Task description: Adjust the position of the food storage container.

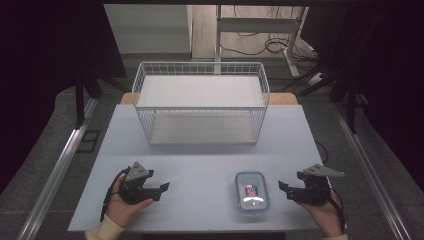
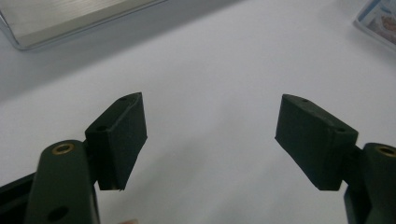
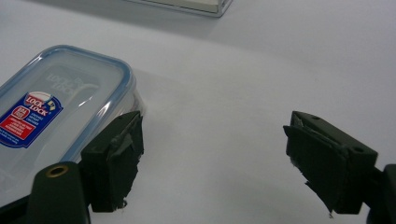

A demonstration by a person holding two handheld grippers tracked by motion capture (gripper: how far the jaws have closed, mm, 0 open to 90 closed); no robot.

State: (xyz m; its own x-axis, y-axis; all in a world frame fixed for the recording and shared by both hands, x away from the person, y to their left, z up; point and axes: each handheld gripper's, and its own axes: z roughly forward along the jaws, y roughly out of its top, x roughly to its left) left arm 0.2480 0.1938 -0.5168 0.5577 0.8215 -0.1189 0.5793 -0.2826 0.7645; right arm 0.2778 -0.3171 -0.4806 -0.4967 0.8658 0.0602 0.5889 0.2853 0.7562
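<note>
A clear plastic food container [image 1: 252, 191] with a blue-rimmed lid and a red and blue label lies flat on the grey table, near the front edge. In the right gripper view the container [image 3: 51, 116] sits just left of my jaws. My right gripper [image 1: 283, 188] stands open a short way to the right of it, nothing between its jaws [image 3: 212, 154]. My left gripper [image 1: 164, 189] rests open near the front left, well apart from the container, with bare table between its jaws [image 2: 210, 135]. A corner of the container [image 2: 378, 21] shows far off at the upper right.
A white wire basket [image 1: 201, 102] with a flat shelf stands at the back middle of the table [image 1: 200, 160]. Its base edge [image 2: 70, 23] shows ahead of the left gripper. Table legs and cables lie on the floor beyond.
</note>
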